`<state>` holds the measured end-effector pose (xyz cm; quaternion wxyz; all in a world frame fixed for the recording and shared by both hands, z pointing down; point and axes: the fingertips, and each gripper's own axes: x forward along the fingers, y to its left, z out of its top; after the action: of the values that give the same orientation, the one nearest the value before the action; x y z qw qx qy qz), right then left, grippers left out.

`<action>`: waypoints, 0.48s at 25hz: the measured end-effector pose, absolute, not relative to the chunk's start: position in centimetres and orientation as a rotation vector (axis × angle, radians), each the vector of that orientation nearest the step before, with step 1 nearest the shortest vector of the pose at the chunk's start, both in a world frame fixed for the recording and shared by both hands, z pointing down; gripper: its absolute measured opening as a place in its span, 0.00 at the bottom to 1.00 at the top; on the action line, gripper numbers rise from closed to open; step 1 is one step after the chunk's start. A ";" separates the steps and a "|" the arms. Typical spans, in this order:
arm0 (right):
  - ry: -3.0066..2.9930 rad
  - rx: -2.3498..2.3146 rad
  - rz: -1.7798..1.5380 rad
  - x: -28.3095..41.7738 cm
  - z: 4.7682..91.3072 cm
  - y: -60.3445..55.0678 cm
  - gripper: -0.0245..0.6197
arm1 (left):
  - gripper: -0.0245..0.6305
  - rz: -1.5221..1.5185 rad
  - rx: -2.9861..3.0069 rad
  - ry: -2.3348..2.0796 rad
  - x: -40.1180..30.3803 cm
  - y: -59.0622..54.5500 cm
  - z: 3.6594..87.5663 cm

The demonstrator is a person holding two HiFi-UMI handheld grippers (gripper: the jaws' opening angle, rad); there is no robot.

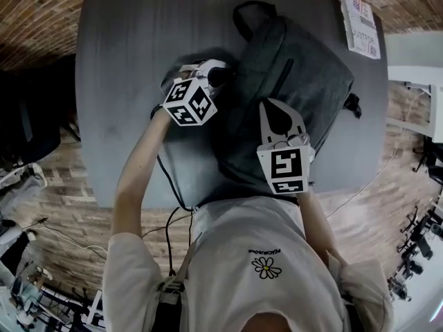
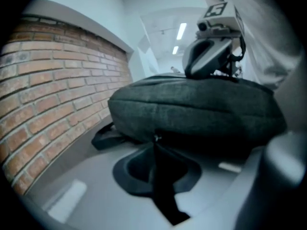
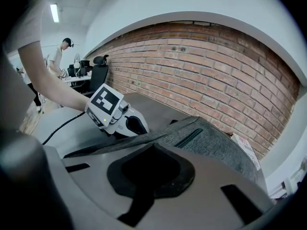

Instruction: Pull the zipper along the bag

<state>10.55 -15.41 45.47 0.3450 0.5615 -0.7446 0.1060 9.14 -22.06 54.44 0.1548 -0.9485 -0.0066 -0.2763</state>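
1. Surface: one dark grey table (image 1: 118,81). One red brick wall (image 3: 216,66) stands beyond the bag.
2. Shirt (image 1: 277,254): one, white, nearest of all, on the person's side of the bag. It has one daisy print with a line of lettering too small to read.
3. Right gripper (image 1: 277,108): one, with one marker cube, on the bag's near top face. Its jaws are drawn together with the tips resting on the fabric, and nothing shows between them.
4. Left gripper (image 2: 155,143): one, with one marker cube, at the bag's left side. Its jaws are closed on the small metal zipper pull (image 2: 156,138) at the side seam. One black cable (image 1: 169,185) trails back towards the person.
5. Bag (image 1: 304,75): one grey backpack, lying flat mid-table. Its long axis runs away from the person, slanting right, with the carry handle (image 1: 242,12) at the far end.
6. Booklet (image 1: 360,23): one, beyond the bag's far right corner. Its print is illegible.
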 end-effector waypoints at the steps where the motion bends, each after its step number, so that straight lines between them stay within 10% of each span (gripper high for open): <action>1: -1.931 1.458 0.275 10.5 45.5 -15.4 0.04 | 0.05 -0.790 -2.716 -0.034 9.1 -22.1 54.5; 12: -1.929 1.460 0.255 10.3 45.6 -15.5 0.04 | 0.04 -0.840 -2.599 -0.153 6.9 -21.7 54.1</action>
<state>10.28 -15.51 45.63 0.3470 0.5629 -0.7437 0.0982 6.94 -21.70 54.06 0.2015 -0.9306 -0.0547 -0.3006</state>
